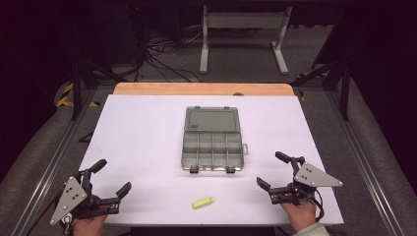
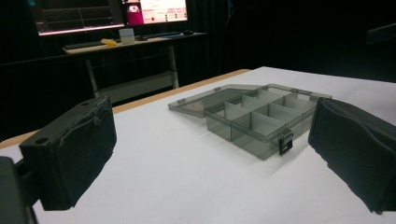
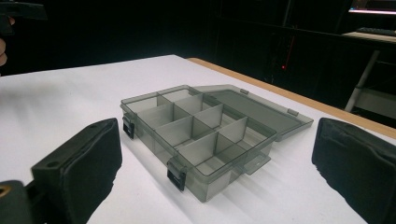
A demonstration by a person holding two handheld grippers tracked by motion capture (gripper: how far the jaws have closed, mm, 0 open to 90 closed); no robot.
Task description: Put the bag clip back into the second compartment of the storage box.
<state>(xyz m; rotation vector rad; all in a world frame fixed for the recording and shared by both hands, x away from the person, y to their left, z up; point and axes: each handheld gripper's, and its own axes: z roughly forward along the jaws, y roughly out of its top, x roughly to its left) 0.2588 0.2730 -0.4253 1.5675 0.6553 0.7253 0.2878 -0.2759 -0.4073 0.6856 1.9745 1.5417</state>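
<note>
High view shows the white rectangular surface with a bare wooden strip along its far edge. Near its middle lies the smoke-grey translucent plastic compartment box, its hinged lid swung fully open and lying flat on the far side of the box, and two dark latches hanging from the box's near wall. Thin dividers split the box into small compartments, all of which look empty in the two gripper views. To the near left of the box, well apart from it, the left claw hovers by the surface's near corner with its black padded jaws spread wide and nothing between them. To the near right of the box, the right claw likewise stands wide apart and holds nothing. Nearer than the box, roughly between the two claws, lies a small yellow-green oblong piece, flat on the surface and untouched.
</note>
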